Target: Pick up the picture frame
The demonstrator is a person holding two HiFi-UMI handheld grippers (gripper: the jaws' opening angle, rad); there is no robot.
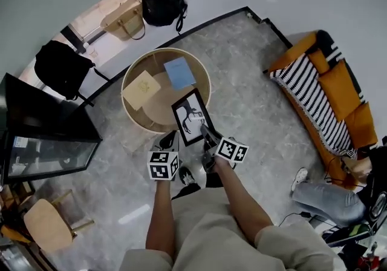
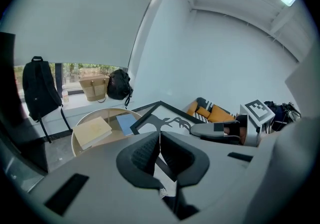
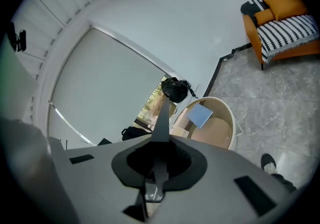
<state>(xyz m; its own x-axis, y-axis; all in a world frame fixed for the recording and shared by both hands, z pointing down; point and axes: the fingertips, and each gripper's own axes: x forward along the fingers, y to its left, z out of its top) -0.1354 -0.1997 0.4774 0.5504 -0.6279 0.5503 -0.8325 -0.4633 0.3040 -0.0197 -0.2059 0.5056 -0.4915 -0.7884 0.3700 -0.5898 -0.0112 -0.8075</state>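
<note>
Head view showed the person's two forearms reaching forward from the bottom edge, one tool in each hand. The left tool [image 1: 171, 138] was clenched on the near left corner of the picture frame [image 1: 193, 116]; in the left gripper view the frame's black edge ran between the closed pads. The right tool [image 1: 207, 132] was clenched on the frame's near right edge; in the right gripper view the frame appeared edge-on, pinched between the pads. The frame, black-bordered with a dark silhouette print on white, was held clear of the floor and tilted, with its far end over the near rim of the round table [image 1: 143, 122]. On the table lay a tan book [image 1: 141, 89] at the left and a blue book [image 1: 180, 72] at the far side, apart from each other. Beyond the table, a straw bag [image 1: 123, 19] and a black bag [image 1: 162, 3] sat at the window. An orange sofa [image 1: 347, 91] with a striped throw stood at the right.
</note>
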